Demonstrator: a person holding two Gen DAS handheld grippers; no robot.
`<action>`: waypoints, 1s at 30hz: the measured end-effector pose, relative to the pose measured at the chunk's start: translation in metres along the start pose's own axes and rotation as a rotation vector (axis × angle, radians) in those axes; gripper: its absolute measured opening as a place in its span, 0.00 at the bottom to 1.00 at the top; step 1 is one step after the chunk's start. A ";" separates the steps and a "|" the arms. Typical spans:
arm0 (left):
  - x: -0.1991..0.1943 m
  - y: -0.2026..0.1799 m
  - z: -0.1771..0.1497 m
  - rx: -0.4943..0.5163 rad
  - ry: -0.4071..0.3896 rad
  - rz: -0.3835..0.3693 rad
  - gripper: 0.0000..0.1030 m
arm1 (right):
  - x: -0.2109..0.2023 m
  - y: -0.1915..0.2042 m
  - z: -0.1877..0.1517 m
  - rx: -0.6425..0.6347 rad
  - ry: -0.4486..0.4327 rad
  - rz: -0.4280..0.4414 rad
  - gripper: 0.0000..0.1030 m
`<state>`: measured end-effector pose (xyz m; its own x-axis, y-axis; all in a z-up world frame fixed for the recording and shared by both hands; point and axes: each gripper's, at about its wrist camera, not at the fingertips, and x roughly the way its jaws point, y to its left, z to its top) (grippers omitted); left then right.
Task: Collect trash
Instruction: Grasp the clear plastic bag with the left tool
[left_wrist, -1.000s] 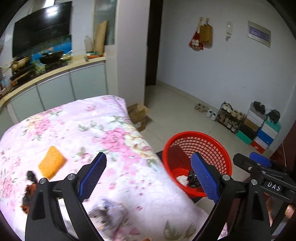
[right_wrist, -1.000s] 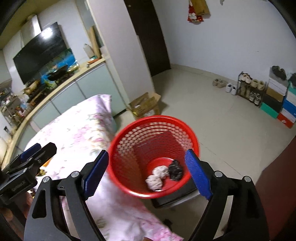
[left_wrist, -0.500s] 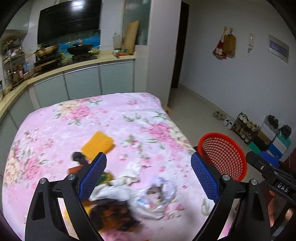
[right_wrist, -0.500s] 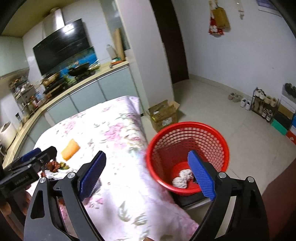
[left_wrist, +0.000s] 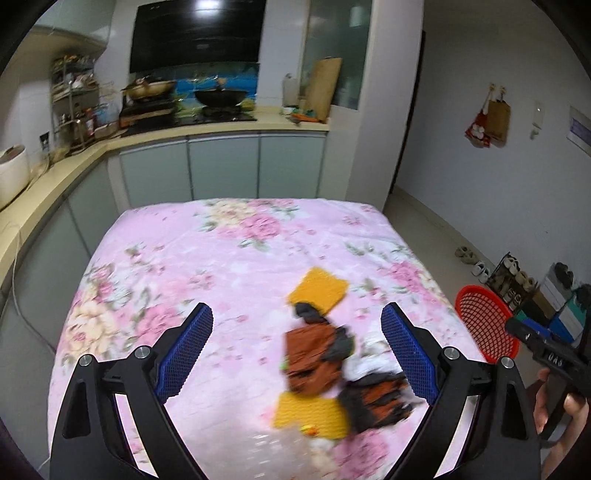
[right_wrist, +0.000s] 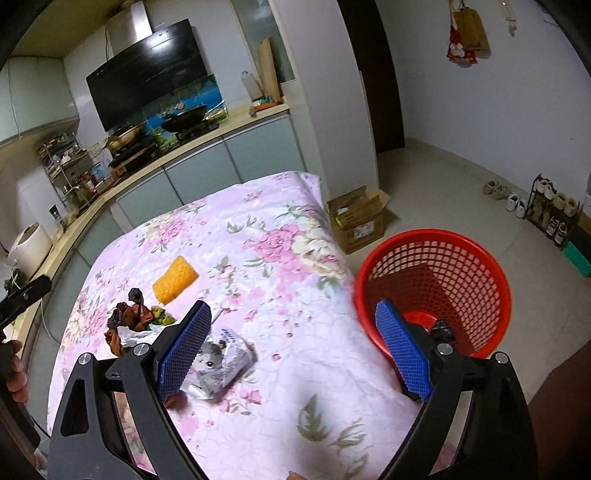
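Trash pile (left_wrist: 328, 365) lies on the flowered tabletop (left_wrist: 221, 258), beneath the wide-open, empty left gripper (left_wrist: 297, 349); right gripper (right_wrist: 293, 349) likewise empty. Loose scraps may slip from a partial pinch short of the red basket (right_wrist: 432, 291).

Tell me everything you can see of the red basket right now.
The red basket is a round plastic bin with lattice walls and a solid rim, standing upright on the floor just beside the flowered table's corner. It is open-topped. A dark crumpled piece lies at its bottom; the right gripper's finger hides the rest. Nothing grips it.
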<state>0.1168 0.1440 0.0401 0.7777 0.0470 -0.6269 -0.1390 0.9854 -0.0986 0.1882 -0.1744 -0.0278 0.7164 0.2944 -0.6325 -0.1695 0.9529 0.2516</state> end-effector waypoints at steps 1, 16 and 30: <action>-0.001 0.008 -0.003 -0.006 0.003 0.012 0.87 | 0.001 0.004 0.000 -0.005 0.002 0.005 0.85; 0.011 0.039 -0.085 -0.049 0.182 -0.074 0.87 | 0.023 0.035 0.001 -0.055 0.055 0.074 0.85; 0.042 0.042 -0.116 -0.059 0.234 -0.082 0.59 | 0.041 0.084 0.001 -0.161 0.091 0.120 0.85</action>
<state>0.0728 0.1683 -0.0802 0.6258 -0.0787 -0.7760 -0.1224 0.9727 -0.1973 0.2036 -0.0823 -0.0319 0.6218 0.4045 -0.6706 -0.3604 0.9080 0.2136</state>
